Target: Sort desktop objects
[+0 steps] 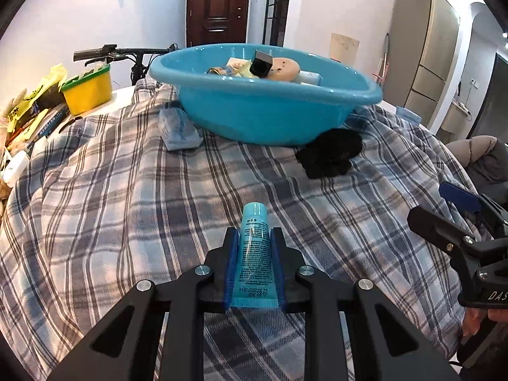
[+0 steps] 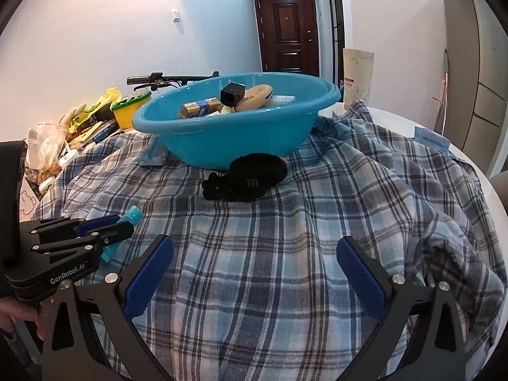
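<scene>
My left gripper is shut on a teal cream tube, cap pointing away, a little above the plaid cloth. The tube also shows in the right wrist view, held by the left gripper. A blue basin stands at the far side and holds a black box, a tan round item and other small things. My right gripper is open and empty above the cloth; it shows at the right edge of the left wrist view.
A black glove lies just in front of the basin. A tissue pack sits at the basin's left. A yellow tub, bags and books crowd the far left. A bicycle handlebar is behind.
</scene>
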